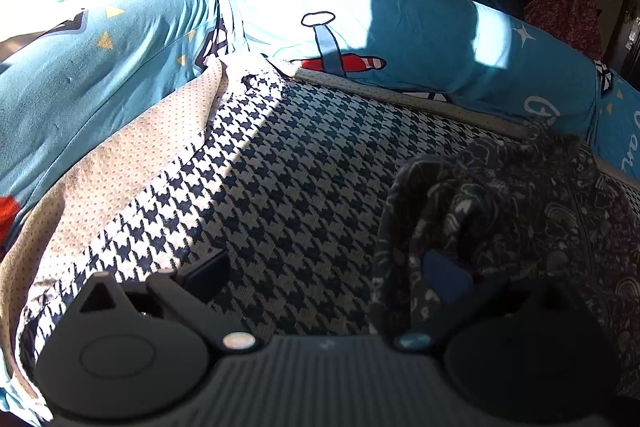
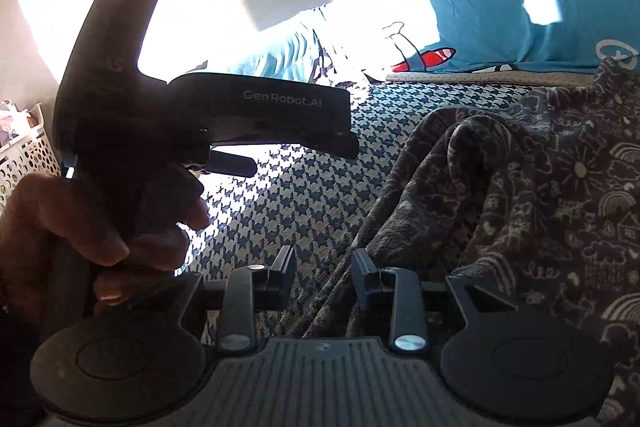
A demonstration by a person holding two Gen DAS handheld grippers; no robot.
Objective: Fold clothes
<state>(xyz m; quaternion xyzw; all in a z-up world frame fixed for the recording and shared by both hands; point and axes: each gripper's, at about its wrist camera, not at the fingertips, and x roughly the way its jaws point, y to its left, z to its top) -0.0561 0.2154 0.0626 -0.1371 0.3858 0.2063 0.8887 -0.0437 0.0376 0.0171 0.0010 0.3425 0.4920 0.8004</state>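
Houndstooth bed cover beneath both claws. Dark doodle-print garment heaped to right, its edge under right gripper, whose jaws stand partly spread, nothing pinched. Left gripper spread wide, cloth draped over its right finger. Right gripper nearer to heap.

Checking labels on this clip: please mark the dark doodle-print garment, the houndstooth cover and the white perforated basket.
Dark doodle-print garment (image 2: 560,187): right wrist view, on its flat spread part.
Black-and-white houndstooth cover (image 1: 280,187): left wrist view, on its bare middle.
White perforated plastic basket (image 2: 24,155): right wrist view, on its side wall.
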